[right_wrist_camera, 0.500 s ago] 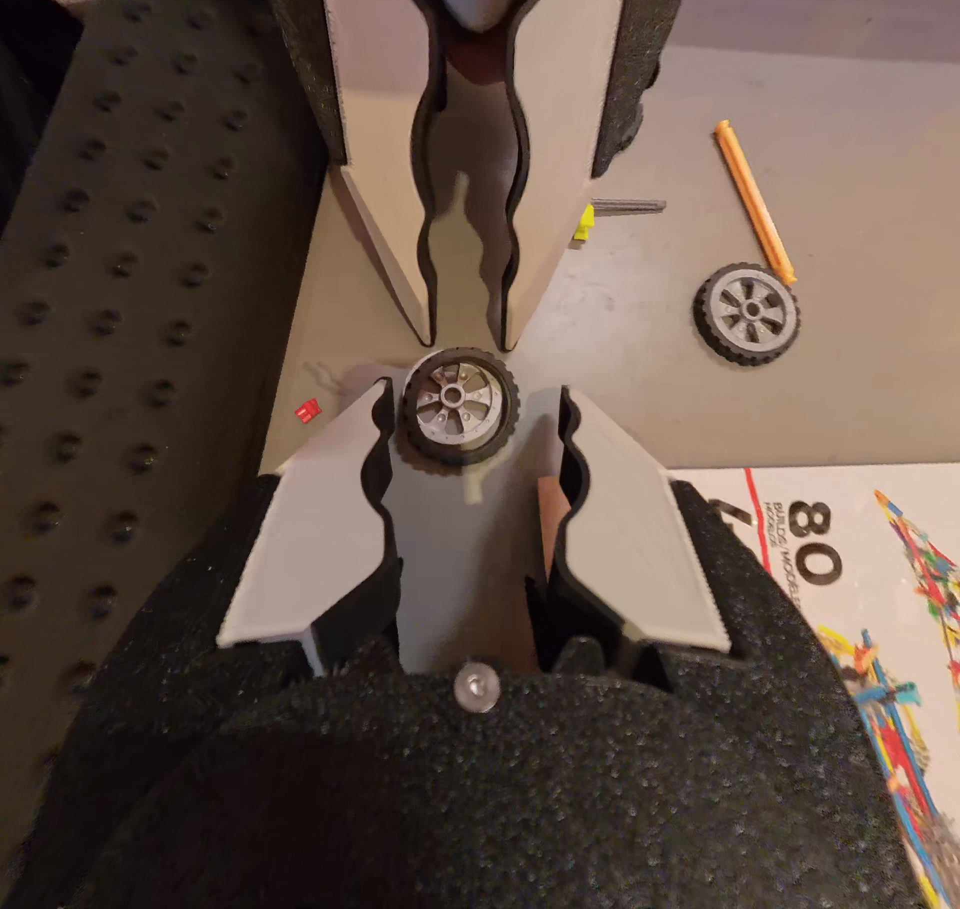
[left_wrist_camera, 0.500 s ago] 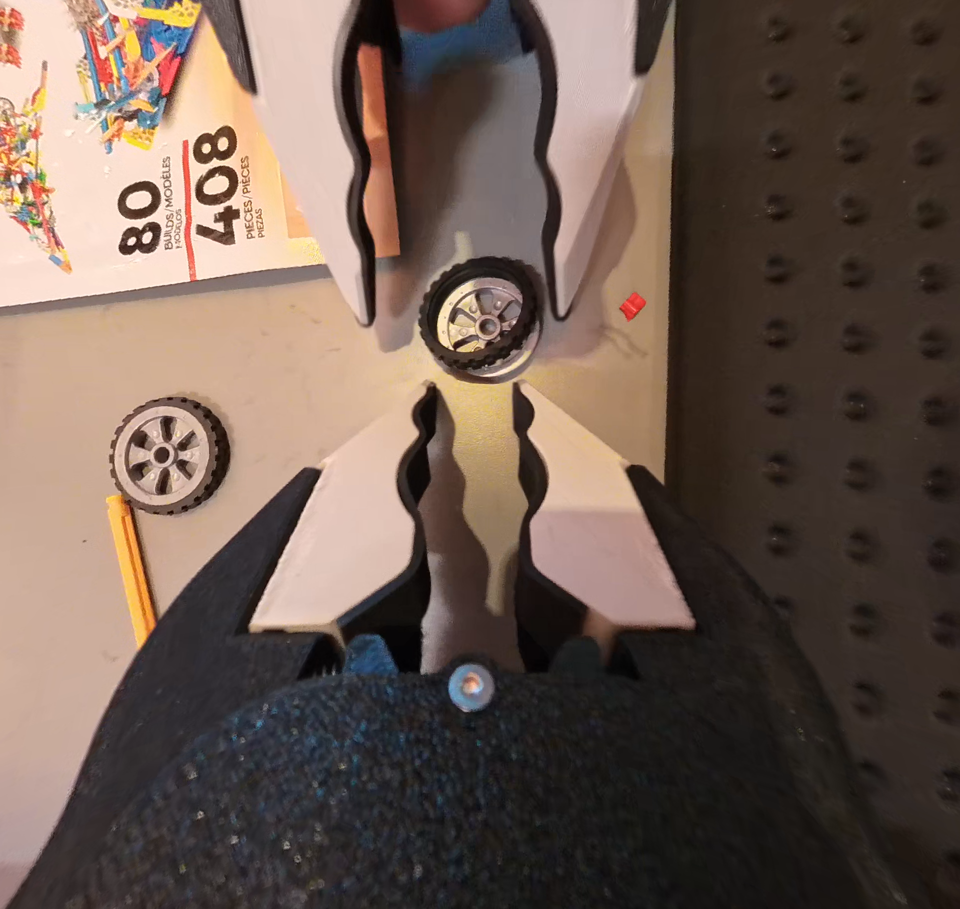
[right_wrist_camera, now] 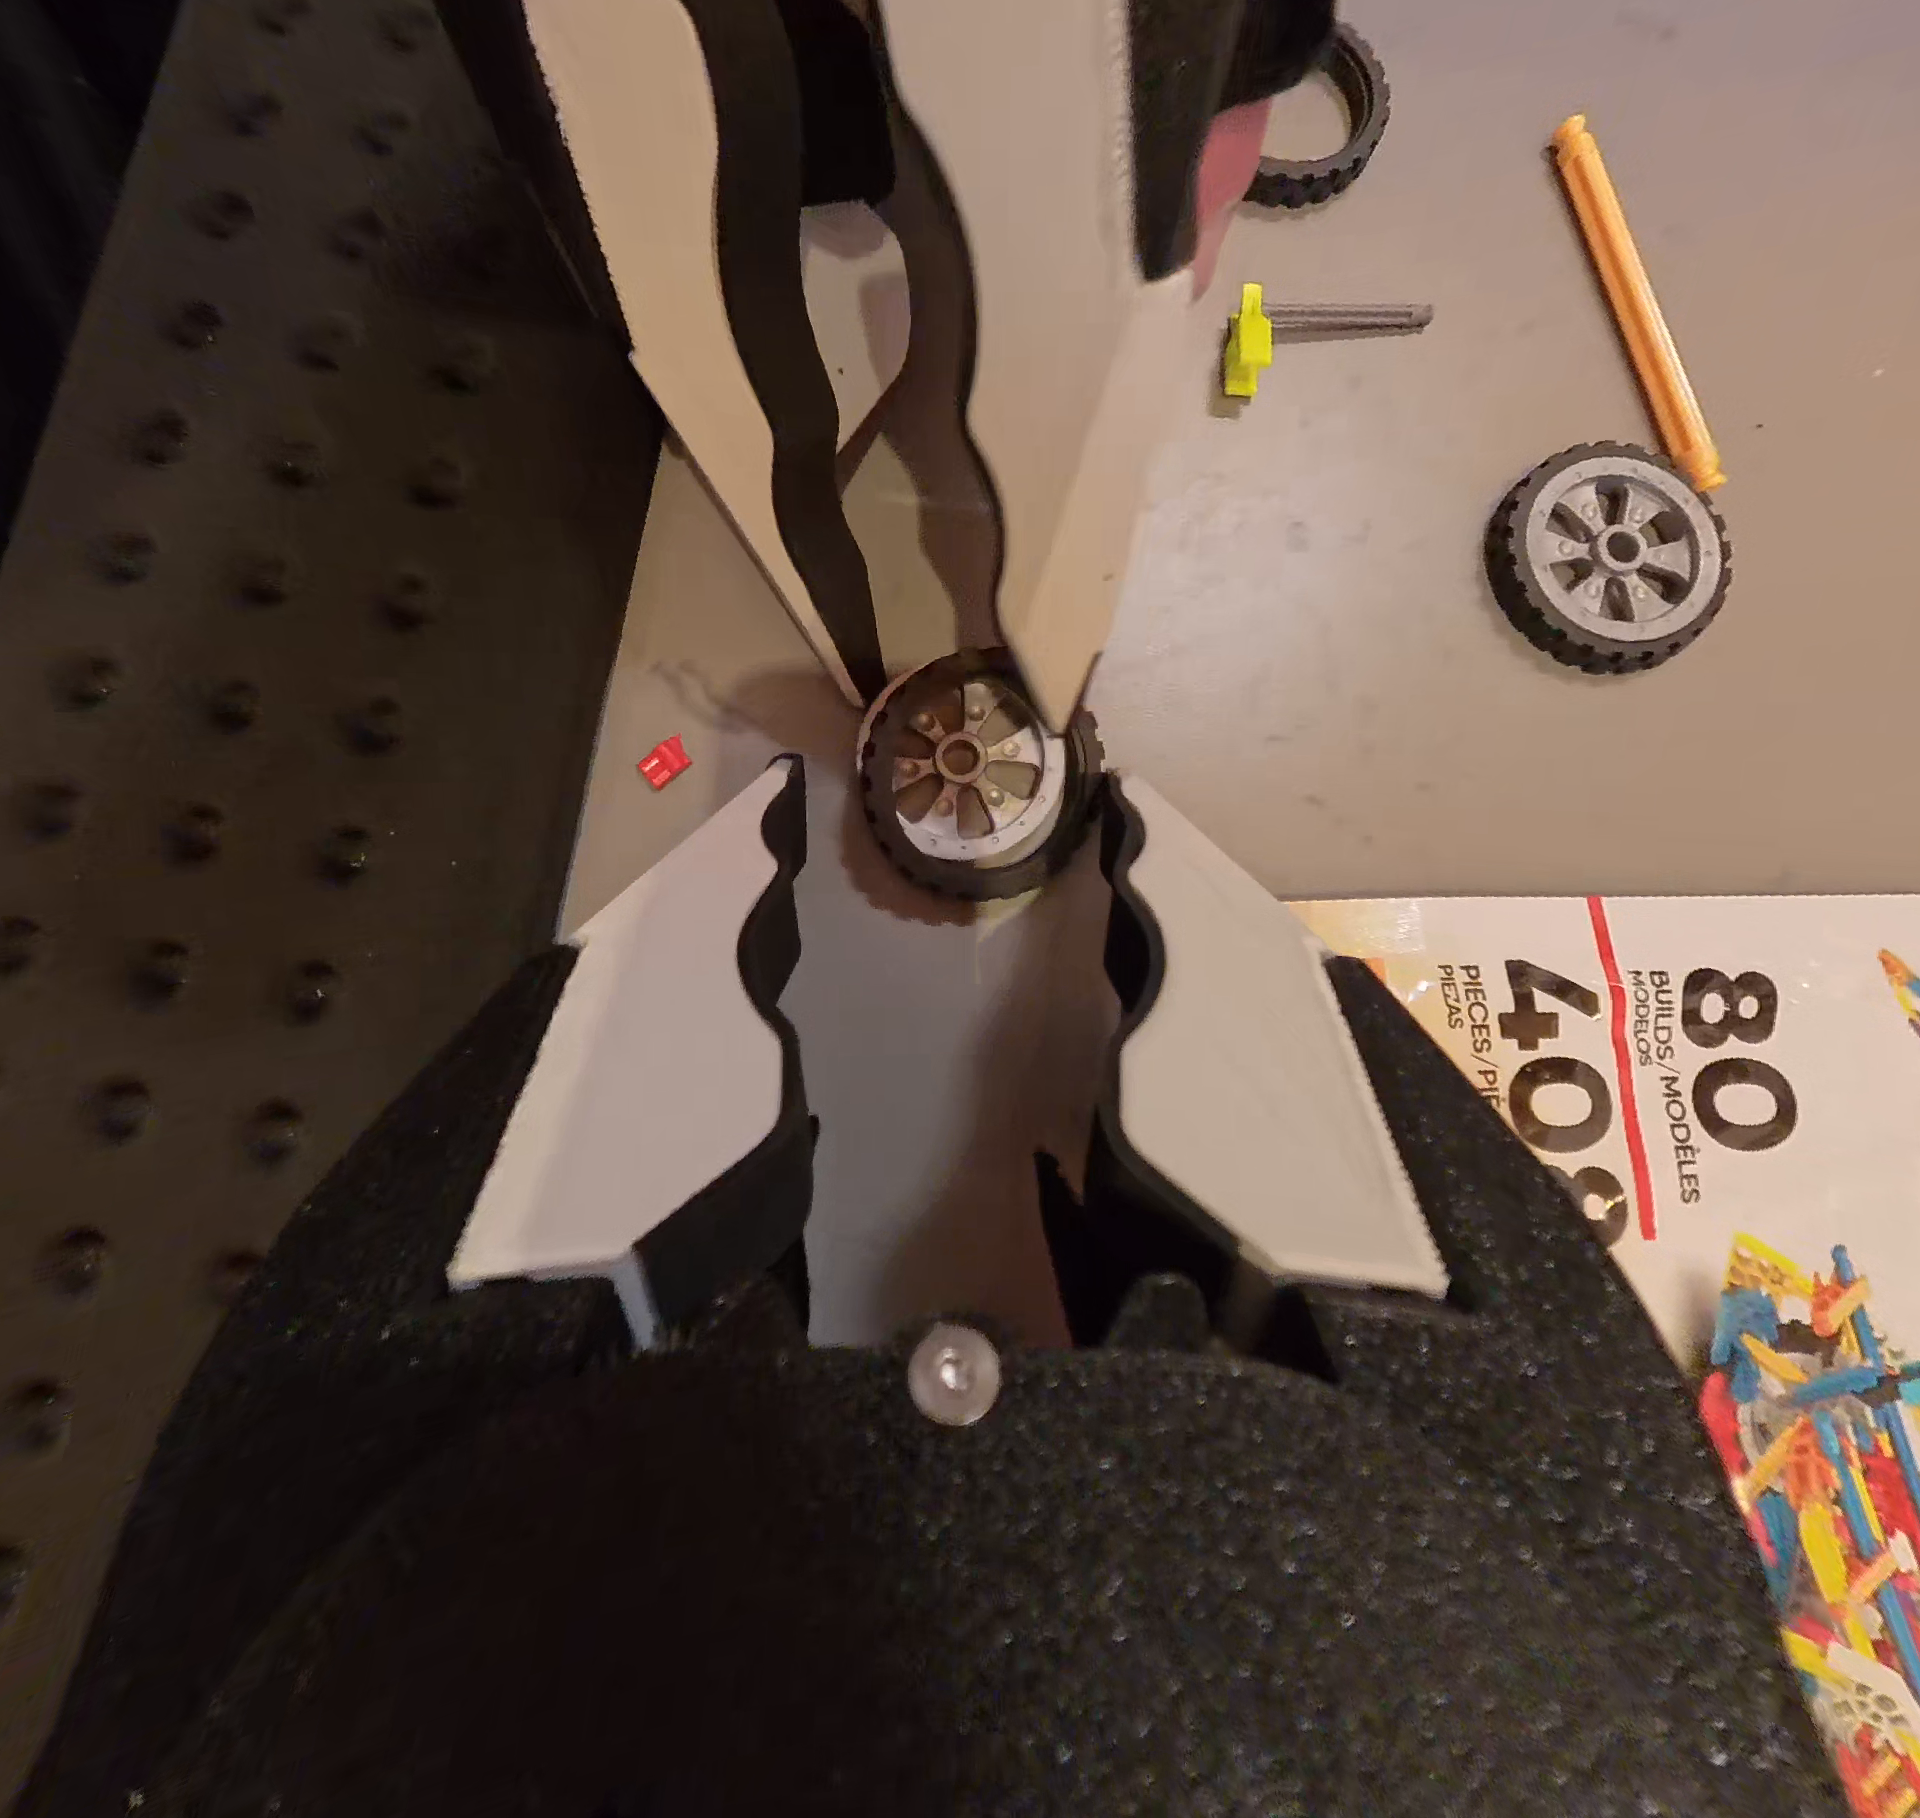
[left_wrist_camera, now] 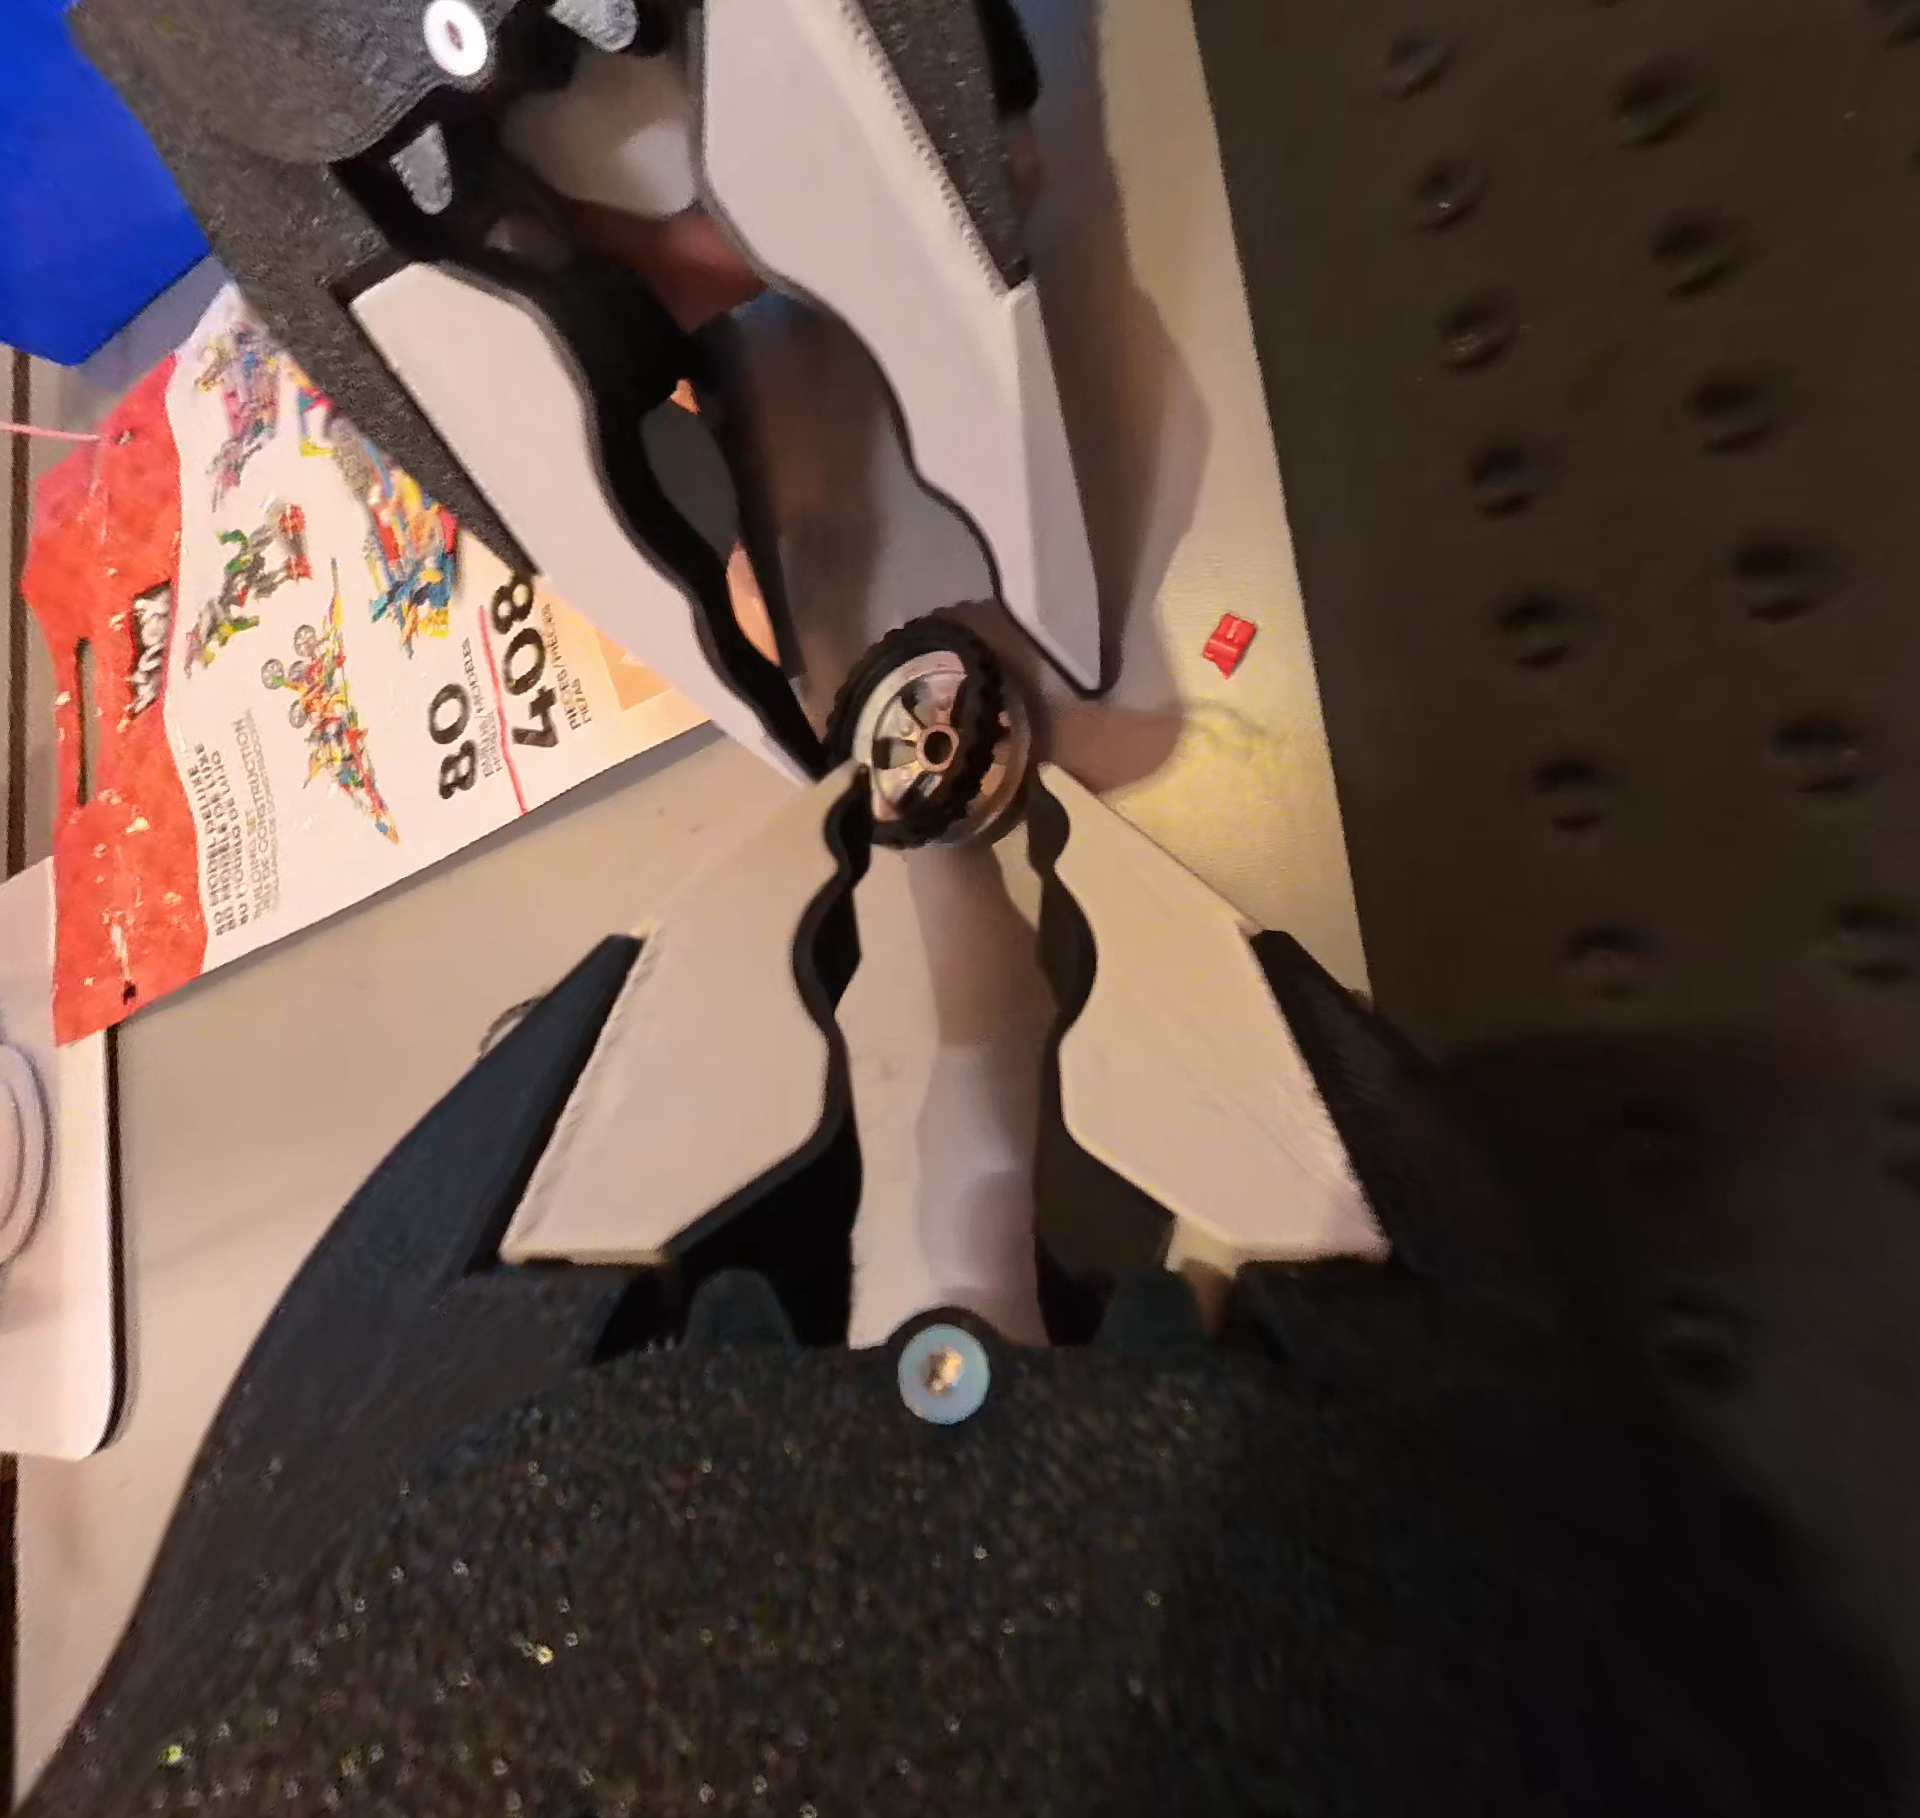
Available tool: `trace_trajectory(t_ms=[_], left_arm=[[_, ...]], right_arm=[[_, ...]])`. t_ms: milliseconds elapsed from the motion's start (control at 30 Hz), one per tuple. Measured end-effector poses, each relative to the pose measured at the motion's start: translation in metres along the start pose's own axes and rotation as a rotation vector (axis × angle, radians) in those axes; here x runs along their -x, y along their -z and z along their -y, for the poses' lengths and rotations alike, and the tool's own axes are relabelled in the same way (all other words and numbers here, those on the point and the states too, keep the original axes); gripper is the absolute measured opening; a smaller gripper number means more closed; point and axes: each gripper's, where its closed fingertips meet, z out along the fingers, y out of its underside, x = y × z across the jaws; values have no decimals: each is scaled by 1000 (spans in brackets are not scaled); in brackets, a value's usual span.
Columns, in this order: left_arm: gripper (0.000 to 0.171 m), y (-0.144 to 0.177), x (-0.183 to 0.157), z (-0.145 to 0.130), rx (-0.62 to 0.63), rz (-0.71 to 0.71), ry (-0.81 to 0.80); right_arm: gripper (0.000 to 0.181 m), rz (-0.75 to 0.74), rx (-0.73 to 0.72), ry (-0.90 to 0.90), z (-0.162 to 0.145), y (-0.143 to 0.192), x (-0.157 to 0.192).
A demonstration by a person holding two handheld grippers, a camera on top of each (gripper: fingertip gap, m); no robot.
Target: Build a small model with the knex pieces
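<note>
A small toy wheel with a black tyre and grey spokes sits on the grey table, where two grippers meet tip to tip. The left gripper pinches its rim between nearly closed jaws; the right gripper stands wide apart around it, one fingertip touching the tyre. A red piece lies just beside, a second wheel well apart.

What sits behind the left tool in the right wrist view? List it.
A black tyre pokes out past the left tool. Only its outer arc shows; the tool's black body covers the remainder.
</note>
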Motion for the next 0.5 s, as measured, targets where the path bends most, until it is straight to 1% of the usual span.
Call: trace_trajectory(t_ms=[33,67,267,367,500], left_arm=[[20,-1,-3,1,-5,-15,-4],[17,-2,-4,2,-7,-19,-7],[11,-6,-6,5,-19,-46,40],[11,-6,-6,5,-26,-56,62],[8,-8,-6,7,-21,-46,55]], right_arm=[[57,1,-4,-3,0,0,0],[56,1,-7,-5,0,0,0],[54,-1,-21,-14,0,0,-1],[57,2,-23,-16,0,1,-1],[58,-6,-22,-8,0,0,0]])
